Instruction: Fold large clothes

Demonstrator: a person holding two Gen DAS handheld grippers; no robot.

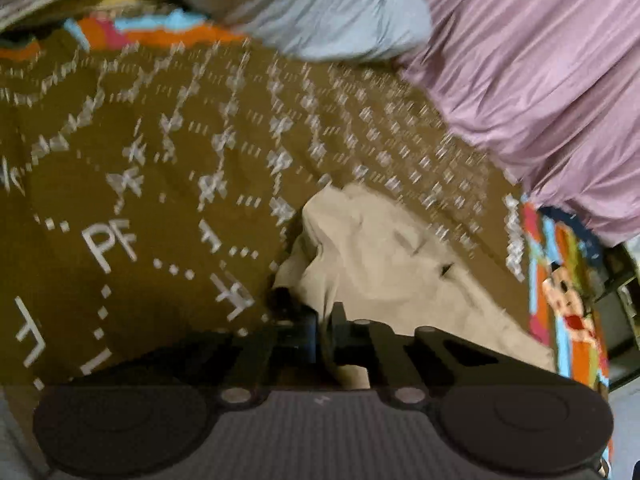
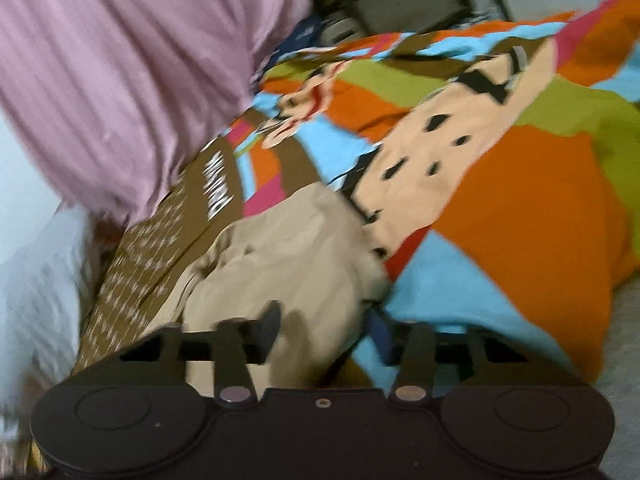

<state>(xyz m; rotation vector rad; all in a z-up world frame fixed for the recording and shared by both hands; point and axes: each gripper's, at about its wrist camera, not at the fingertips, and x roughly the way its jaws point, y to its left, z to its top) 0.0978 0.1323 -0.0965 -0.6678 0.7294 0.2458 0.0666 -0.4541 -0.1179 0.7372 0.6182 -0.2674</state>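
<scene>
The beige garment is lying crumpled on the brown patterned bedspread, sitting at about 5 o'clock in the left wrist view and at 6 o'clock in the right wrist view. A pink striped cloth is heaped at 2 o'clock in the left view, and a grey-blue cloth is bunched at 12 o'clock.

The left gripper is pinching narrowly, its fingers closing on a fold of the beige garment's near edge. The right gripper is standing wide, its fingers straddling the garment's near portion without clamping it; fabric is running between them. The colourful cartoon blanket is spreading away toward 3 o'clock in the right view.

Both views are smearing with motion, so exact contact is hard to judge. As I read it, the risk is an uneven lift: with only one side gripped, the garment could be dragging and twisting rather than opening flat. The right fingers, closing here, might also be catching the blanket beneath along with the beige cloth. The left pinch looks shallow and could be slipping off under tension.
</scene>
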